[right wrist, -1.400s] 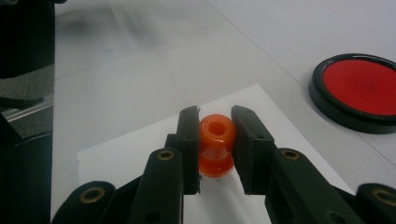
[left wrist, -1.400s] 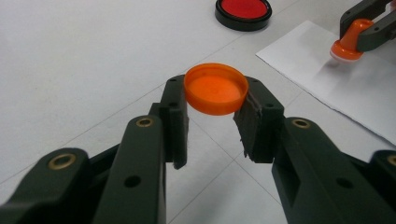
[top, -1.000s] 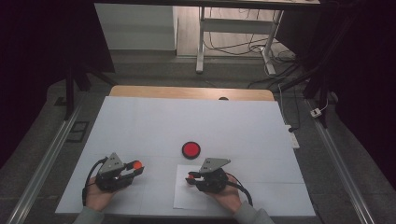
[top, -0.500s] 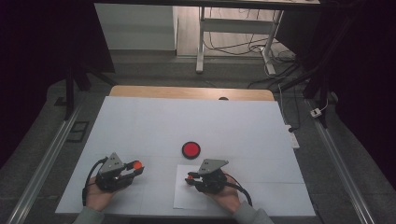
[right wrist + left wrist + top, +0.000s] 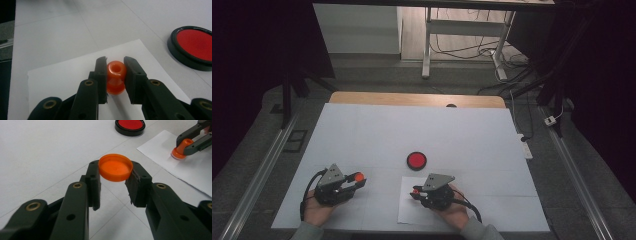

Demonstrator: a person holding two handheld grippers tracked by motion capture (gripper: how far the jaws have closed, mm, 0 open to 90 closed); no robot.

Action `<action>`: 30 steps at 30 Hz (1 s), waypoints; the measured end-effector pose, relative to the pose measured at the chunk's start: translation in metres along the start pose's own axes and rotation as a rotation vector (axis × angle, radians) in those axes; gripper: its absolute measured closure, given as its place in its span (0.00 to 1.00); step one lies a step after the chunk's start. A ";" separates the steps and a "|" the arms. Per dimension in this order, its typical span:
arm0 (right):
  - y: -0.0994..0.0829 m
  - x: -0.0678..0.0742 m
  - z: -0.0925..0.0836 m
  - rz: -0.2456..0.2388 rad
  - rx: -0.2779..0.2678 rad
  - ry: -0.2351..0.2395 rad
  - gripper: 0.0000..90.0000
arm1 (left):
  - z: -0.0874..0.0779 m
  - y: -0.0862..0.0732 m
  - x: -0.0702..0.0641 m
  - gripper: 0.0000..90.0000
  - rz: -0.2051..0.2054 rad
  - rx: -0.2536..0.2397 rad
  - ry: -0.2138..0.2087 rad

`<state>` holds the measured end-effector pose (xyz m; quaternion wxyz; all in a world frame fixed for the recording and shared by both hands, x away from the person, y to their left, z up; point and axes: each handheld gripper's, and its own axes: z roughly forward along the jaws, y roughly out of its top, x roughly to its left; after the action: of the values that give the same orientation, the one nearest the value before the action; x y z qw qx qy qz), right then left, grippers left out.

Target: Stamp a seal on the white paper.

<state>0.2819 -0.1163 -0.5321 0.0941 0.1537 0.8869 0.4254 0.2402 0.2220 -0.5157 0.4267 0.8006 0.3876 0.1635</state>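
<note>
My left gripper (image 5: 357, 180) lies at the table's front left, shut on an orange round cap (image 5: 359, 176). In the left gripper view the cap (image 5: 115, 168) sits open side up between the two pads of that gripper (image 5: 115, 178). My right gripper (image 5: 414, 192) rests on a white paper sheet (image 5: 408, 212) and is shut on a small orange spool-shaped stamp (image 5: 116, 70). The stamp stands upright on the sheet (image 5: 62, 75), with the right gripper (image 5: 115, 62) pinching its narrow neck. A round red ink pad (image 5: 416, 160) in a black case lies just beyond the sheet.
The white tabletop (image 5: 412, 125) stretches bare behind the ink pad, with a wooden strip (image 5: 417, 99) at its far edge. Metal rails run along both sides. A hand holds each gripper at the front edge.
</note>
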 end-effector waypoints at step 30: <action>-0.002 -0.002 0.000 -0.001 -0.016 0.013 0.82 | -0.002 0.001 0.000 0.72 0.002 -0.004 0.003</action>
<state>0.2830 -0.1182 -0.5340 0.0897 0.1499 0.8842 0.4333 0.2394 0.2224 -0.5143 0.4275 0.7999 0.3871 0.1661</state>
